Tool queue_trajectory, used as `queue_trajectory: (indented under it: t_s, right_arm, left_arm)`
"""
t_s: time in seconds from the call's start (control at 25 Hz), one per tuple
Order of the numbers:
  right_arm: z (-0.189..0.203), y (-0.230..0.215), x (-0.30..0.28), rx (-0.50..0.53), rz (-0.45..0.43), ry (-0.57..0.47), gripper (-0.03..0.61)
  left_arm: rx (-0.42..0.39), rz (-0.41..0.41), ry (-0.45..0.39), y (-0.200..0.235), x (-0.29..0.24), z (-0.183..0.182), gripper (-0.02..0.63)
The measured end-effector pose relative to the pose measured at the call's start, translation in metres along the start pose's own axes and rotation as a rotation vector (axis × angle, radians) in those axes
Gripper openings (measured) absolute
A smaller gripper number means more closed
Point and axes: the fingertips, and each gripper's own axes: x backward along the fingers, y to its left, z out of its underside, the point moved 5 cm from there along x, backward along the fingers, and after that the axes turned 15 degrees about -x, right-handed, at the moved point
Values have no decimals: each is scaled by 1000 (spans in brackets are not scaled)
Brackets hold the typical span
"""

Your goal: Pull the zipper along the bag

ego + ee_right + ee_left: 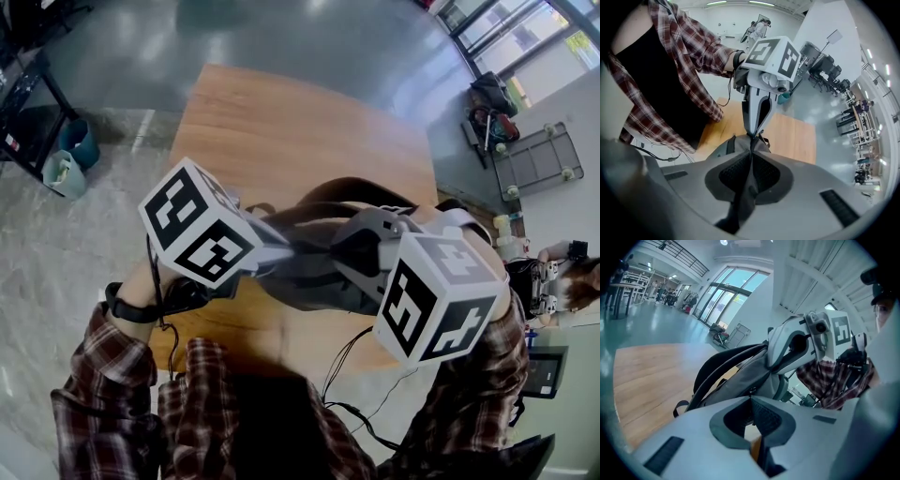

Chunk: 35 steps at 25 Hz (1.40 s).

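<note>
Head view: grey fabric backpack with black straps lying on light wooden bench; left claw and right claw both down on it, close together
Left gripper view: left claw pressed together on small dark zipper pull at the backpack's upper seam
Right gripper view: right claw pinching a fold of the backpack's grey fabric; left claw's tips just beyond

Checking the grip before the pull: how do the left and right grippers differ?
The left gripper lies nearer level, its tips pinching what looks like the zipper pull; the right gripper points steeply down, with cloth of the bag deep between its jaws. Both are shut.
</note>
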Motion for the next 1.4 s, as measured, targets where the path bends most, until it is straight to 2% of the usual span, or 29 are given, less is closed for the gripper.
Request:
queue_trajectory:
  t_s: [0.12, 0.56, 0.64, 0.76, 0.88, 1.0, 1.12, 1.16, 1.24, 1.4]
  right_arm:
    - [2, -1, 1, 3, -1, 8, 29]
    - [-1, 5, -2, -1, -44, -11, 29]
    - [0, 6, -3, -7, -49, -17, 29]
    - [0, 6, -3, -23, -58, -34, 29]
    - [3, 1, -1, -64, -70, -72, 31]
    - [-1, -3, 9, -134, -150, -220, 35]
    - [-8, -12, 34, -287, -242, -452, 34]
    - [-9, -18, 41, -337, -228, -493, 34]
    - [-16, -31, 47, -433, -147, -563, 34]
    - [-37, -55, 50, -732, 46, -770, 34]
  left_arm:
    - [32, -34, 36, 13, -5, 14, 12]
    - [203, -53, 161, 58, -66, 99, 14]
    - [238, -53, 157, 65, -79, 114, 14]
    - [277, -39, 103, 67, -84, 121, 15]
    - [248, -44, 100, 66, -73, 119, 17]
    - [198, -72, 115, 65, -44, 121, 17]
    - [192, -127, 17, 62, 1, 113, 15]
    - [188, -144, -34, 59, 15, 103, 15]
    - [145, -197, -127, 53, 39, 74, 15]
    - [10, -404, -248, 34, 68, 6, 15]
